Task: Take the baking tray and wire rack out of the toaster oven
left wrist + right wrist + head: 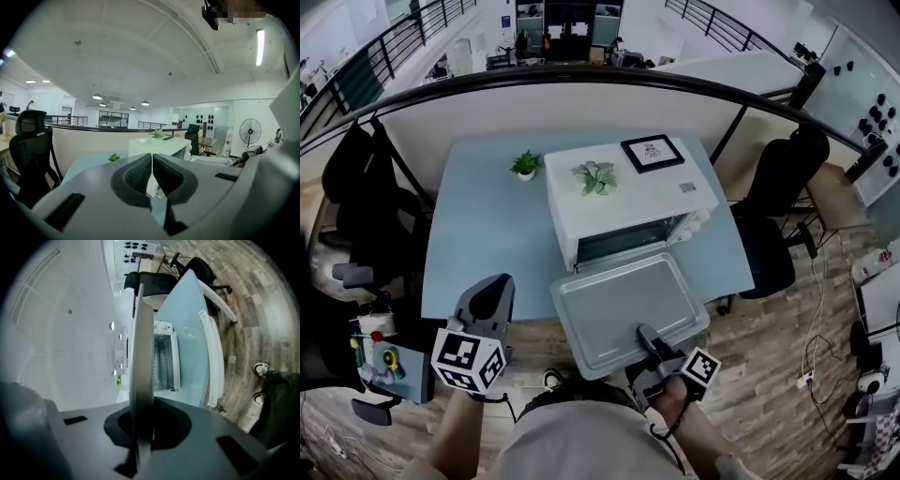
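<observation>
Tray (pixel 619 305) clamped by its near rim in my right gripper (pixel 645 334), over the front edge of the table (pixel 478 234); my left gripper (pixel 491 287) clenched, empty.

On the table (pixel 478 244), toaster oven (pixel 661 202); baking tray (pixel 619 309) before it; small plant (pixel 525 166) left; seemingly a frame (pixel 652 153) atop.

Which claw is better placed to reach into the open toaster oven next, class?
Left. The left claw is shut on nothing and hovers free, facing the toaster oven. The right claw is clamped on the baking tray at its near rim, so it is occupied.
</observation>
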`<state>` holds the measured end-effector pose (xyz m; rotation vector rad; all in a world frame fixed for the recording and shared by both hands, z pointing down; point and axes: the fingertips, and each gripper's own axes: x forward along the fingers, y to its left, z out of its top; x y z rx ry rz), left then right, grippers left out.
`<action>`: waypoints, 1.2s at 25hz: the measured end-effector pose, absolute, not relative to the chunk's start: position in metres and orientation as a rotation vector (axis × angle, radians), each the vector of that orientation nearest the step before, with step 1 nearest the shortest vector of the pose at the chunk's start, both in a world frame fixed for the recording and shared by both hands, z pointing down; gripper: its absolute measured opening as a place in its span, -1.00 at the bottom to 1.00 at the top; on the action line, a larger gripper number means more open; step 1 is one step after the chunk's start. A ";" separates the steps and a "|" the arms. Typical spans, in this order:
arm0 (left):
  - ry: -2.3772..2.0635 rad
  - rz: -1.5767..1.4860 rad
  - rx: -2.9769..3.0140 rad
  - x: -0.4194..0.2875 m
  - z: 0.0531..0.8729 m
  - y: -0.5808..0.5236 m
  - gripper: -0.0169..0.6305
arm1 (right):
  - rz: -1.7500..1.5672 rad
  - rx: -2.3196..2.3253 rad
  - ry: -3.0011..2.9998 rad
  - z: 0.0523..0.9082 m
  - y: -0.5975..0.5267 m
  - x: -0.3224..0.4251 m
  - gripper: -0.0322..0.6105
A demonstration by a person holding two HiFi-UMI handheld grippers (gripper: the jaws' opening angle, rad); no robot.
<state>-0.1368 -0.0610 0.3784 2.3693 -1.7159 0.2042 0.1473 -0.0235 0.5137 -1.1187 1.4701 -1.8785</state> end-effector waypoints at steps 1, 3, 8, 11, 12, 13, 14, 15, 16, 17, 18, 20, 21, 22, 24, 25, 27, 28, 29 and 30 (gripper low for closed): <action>-1.727 0.203 2.362 -0.142 0.378 -0.059 -0.91 | -1.896 -1.112 1.487 0.515 -0.020 0.140 -0.86; -1.750 0.201 2.341 -0.152 0.380 -0.052 -0.91 | -1.931 -1.099 1.523 0.517 -0.012 0.125 -0.86; -1.816 0.199 2.261 -0.184 0.389 -0.031 -0.91 | -2.052 -1.037 1.584 0.532 0.008 0.081 -0.86; -1.861 0.194 2.205 -0.204 0.394 -0.015 -0.91 | -2.128 -1.014 1.623 0.541 0.019 0.056 -0.86; -1.877 0.195 2.185 -0.211 0.396 -0.010 -0.91 | -2.151 -1.004 1.640 0.542 0.022 0.047 -0.86; -1.893 0.195 2.165 -0.218 0.398 -0.004 -0.91 | -2.171 -0.993 1.658 0.544 0.025 0.038 -0.86; -1.909 0.195 2.144 -0.226 0.400 0.001 -0.91 | -2.191 -0.981 1.679 0.545 0.028 0.029 -0.86; -1.927 0.195 2.122 -0.233 0.401 0.006 -0.91 | -2.210 -0.965 1.699 0.546 0.030 0.020 -0.86; -1.946 0.194 2.100 -0.240 0.402 0.012 -0.91 | -2.228 -0.947 1.717 0.547 0.032 0.011 -0.86; -1.965 0.192 2.079 -0.248 0.402 0.018 -0.91 | -2.246 -0.929 1.733 0.548 0.034 0.001 -0.86; -1.983 0.190 2.059 -0.255 0.402 0.023 -0.91 | -2.263 -0.913 1.748 0.550 0.035 -0.008 -0.86; -2.019 0.183 2.019 -0.269 0.402 0.035 -0.91 | -2.290 -0.885 1.772 0.552 0.036 -0.026 -0.86; -2.037 0.180 2.000 -0.276 0.403 0.041 -0.91 | -2.300 -0.876 1.785 0.553 0.035 -0.035 -0.85; -2.054 0.177 1.980 -0.283 0.403 0.047 -0.91 | -2.307 -0.867 1.800 0.554 0.033 -0.044 -0.85; -2.088 0.175 1.937 -0.297 0.405 0.057 -0.91 | -2.316 -0.848 1.828 0.555 0.027 -0.061 -0.85; -2.104 0.173 1.914 -0.304 0.406 0.062 -0.91 | -2.319 -0.837 1.843 0.555 0.024 -0.070 -0.86; -2.136 0.168 1.870 -0.316 0.406 0.072 -0.91 | -2.318 -0.819 1.875 0.555 0.016 -0.088 -0.86; -2.151 0.166 1.851 -0.322 0.406 0.076 -0.91 | -2.314 -0.810 1.889 0.555 0.011 -0.097 -0.86; -2.166 0.165 1.834 -0.327 0.405 0.080 -0.91 | -2.306 -0.798 1.898 0.556 0.005 -0.106 -0.86; -2.179 0.164 1.819 -0.332 0.405 0.083 -0.91 | -2.297 -0.786 1.901 0.556 -0.001 -0.116 -0.86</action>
